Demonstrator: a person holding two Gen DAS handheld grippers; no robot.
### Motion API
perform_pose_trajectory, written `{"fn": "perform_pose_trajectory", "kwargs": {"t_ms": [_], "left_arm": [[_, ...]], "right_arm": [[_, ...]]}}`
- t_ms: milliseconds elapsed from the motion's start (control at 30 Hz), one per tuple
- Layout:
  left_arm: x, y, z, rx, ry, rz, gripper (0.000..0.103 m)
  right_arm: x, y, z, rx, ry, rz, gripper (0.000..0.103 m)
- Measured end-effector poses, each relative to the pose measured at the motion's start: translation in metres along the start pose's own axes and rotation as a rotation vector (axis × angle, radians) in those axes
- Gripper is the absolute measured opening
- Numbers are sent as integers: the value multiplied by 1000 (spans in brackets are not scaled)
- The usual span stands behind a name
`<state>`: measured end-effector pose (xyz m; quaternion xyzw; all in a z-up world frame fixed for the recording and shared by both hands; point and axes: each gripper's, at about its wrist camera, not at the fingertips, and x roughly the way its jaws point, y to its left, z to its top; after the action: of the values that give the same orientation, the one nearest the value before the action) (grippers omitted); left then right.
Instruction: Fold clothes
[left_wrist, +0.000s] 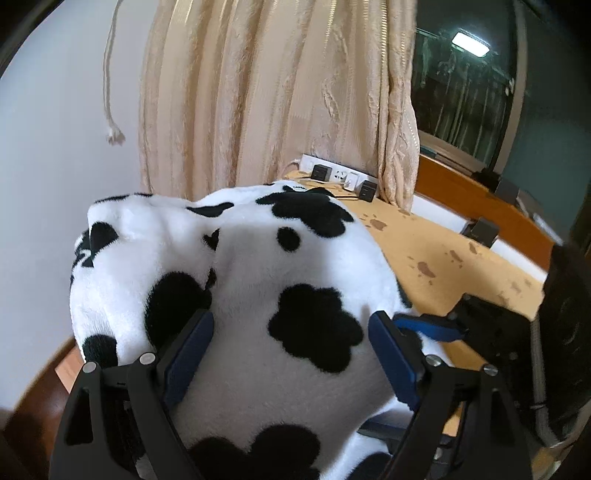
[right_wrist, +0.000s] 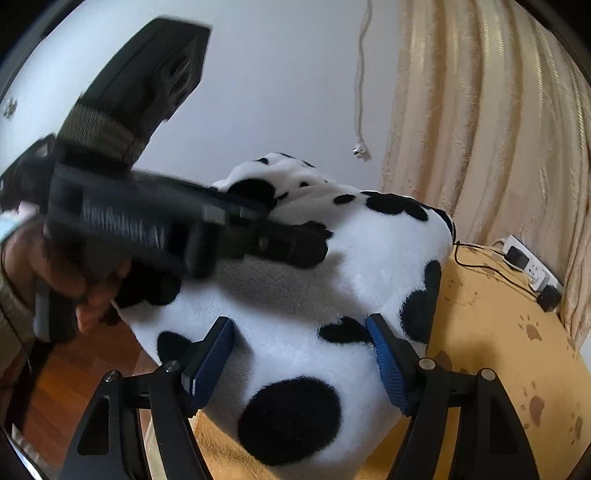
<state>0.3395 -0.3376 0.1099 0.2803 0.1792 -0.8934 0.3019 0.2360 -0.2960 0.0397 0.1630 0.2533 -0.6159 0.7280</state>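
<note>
Plush white fleece printed with black cow patches makes up the garment (left_wrist: 258, 280), a thick, bulky piece of clothing bunched into a rounded mound at the edge of the table covered in a tan paw-print cloth (left_wrist: 436, 254). It lies folded over itself, with a crease running between two lobes in the left wrist view, and part of it overhangs the table edge above the brown wood floor (right_wrist: 74, 387).

Both tools straddle the mound from the near side. The left gripper (left_wrist: 291, 354) stands with its blue pads (left_wrist: 188, 354) wide apart, the fleece bulging up between them; whether the pads press the pile or merely flank it cannot be told for certain, though the wide stance suggests a released state. The right gripper (right_wrist: 299, 362) is likewise spread, its ribbed blue pads (right_wrist: 388, 365) set against either flank of the fabric with no visible pinch.

In the right wrist view the left tool appears blurred, held in the person's hand (right_wrist: 70, 273) and lying across the top of the pile. This placement appears intended to gather or flatten the thick fleece for the next fold.

A cream pleated curtain (left_wrist: 266, 96) and a white power strip (left_wrist: 340, 175) stand behind, well apart from the work.
</note>
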Motion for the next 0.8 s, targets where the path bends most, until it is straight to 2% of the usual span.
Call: {"fn": "perform_pose_trajectory", "kwargs": {"t_ms": [100,200,333,400,467,500,600,733,800], "left_arm": [[2,-6,-3,29,-28,36,90],[0,-10,-3,33,-47,48,94],[-16,-21,-2,19,-65,111,97],[-33,-28,-2,6,-112,146,97],[-53,-33,-5,-17,-183,145,102],[-64,-36,-9,-35,-221,138,103],[-75,-47,-15,-46,-239,110,103],[-69,-73,-22,-11,-206,36,103],[-61,-90,-26,22,-170,-21,103]], "right_arm": [[3,5,0,1,5,-24,78],[-6,16,6,-23,12,-27,88],[-35,20,3,-26,-17,-23,95],[-51,19,-1,-13,-33,-45,95],[-75,6,-12,46,-73,-75,95],[-87,0,-17,76,-94,-90,95],[-106,-19,-40,180,-91,-120,95],[-125,-42,-76,320,-56,-151,95],[-135,-42,-90,323,-40,-154,95]]}}
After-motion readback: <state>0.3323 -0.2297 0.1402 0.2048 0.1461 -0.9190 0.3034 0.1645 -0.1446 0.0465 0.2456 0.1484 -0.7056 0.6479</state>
